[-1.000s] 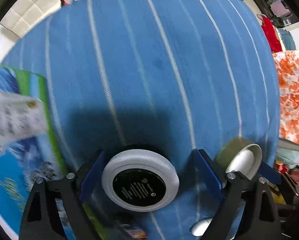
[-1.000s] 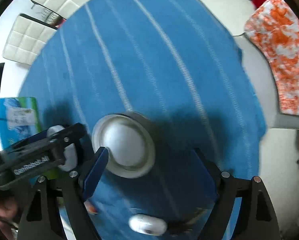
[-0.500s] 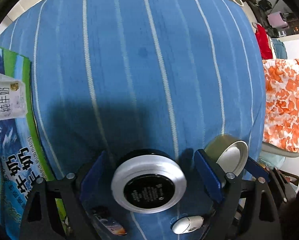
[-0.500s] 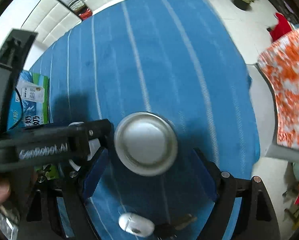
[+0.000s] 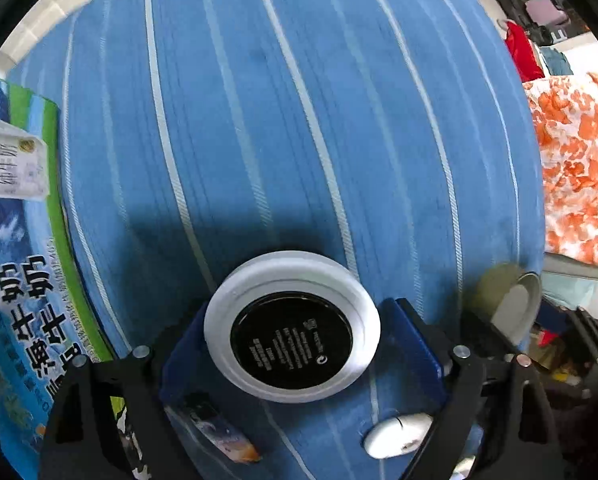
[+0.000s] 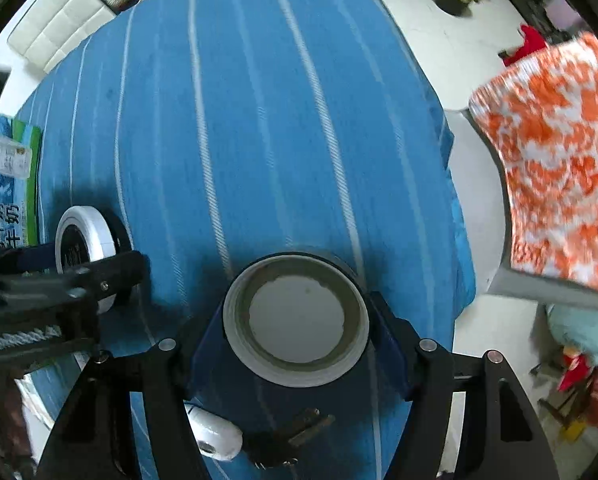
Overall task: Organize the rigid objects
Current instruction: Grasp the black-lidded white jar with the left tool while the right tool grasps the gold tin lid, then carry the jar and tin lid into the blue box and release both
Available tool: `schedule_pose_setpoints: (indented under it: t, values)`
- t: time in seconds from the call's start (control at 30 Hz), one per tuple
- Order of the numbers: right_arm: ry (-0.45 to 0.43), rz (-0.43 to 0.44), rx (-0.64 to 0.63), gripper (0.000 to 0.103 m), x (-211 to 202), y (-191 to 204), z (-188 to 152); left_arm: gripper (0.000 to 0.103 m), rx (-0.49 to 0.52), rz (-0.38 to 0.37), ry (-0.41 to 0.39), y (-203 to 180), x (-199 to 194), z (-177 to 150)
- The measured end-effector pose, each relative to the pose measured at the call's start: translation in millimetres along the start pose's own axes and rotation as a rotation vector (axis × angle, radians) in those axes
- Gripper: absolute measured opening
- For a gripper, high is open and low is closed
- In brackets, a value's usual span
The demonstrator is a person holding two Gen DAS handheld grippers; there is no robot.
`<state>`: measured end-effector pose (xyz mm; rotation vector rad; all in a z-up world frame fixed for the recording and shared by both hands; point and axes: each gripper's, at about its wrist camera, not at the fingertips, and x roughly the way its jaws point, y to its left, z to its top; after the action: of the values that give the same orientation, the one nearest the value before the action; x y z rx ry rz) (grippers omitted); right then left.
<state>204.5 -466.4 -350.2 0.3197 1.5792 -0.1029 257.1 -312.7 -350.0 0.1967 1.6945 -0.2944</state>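
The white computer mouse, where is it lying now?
In the right wrist view the white mouse lies on the blue striped cloth at the lower left, beside dark keys and below the metal tin.

Each tool has black skeletal arms with triangular cut-outs and silver screws. Blue pads line the left tool (image 5: 293, 344) and right tool (image 6: 299, 322). White lettering marks one arm.

Both fisheye views are evenly and brightly lit, with black vignette corners and strong bulging that bends the stripes of the blue tabletop cloth (image 5: 299, 120) outward. Dark, soft-edged shadows pool on the cloth around the round containers near the bottom of each view. The orange patterned fabric (image 6: 559, 168) is motion-smeared in the right view, and edge details blur in both
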Motion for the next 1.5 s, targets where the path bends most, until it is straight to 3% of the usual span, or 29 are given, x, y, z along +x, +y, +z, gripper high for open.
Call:
schedule_pose_setpoints:
  t: [0.1, 0.2, 0.43, 0.73, 1.0, 1.3, 1.5]
  values:
    - [-0.003, -0.004, 0.034, 0.072, 2, -8, -3, 0.074, -0.004, 0.063, -0.043, -7, -2, -2]
    - [-0.023, -0.069, 0.062, 0.069, 2, -1, -4, 0.074, 0.031, 0.102, -0.064, -14, 0, -4]
    - [-0.024, -0.117, 0.052, 0.068, 1, 9, -5, 0.073, 0.058, 0.114, -0.07, -13, -6, -24]
    - [-0.102, -0.15, -0.006, 0.068, -28, 23, -33, 0.073, 0.1, 0.106, -0.184, -35, -49, -40]
    - [-0.234, -0.139, -0.024, 0.068, -90, 41, -54, 0.073, 0.161, 0.1, -0.31, -33, -104, -71]
    - [-0.412, -0.073, -0.094, 0.068, -179, 95, -86, 0.074, 0.113, 0.079, -0.49, 29, -193, -106]
    - [-0.507, -0.015, -0.123, 0.068, -232, 153, -112, 0.074, 0.026, 0.119, -0.566, 82, -236, -147]
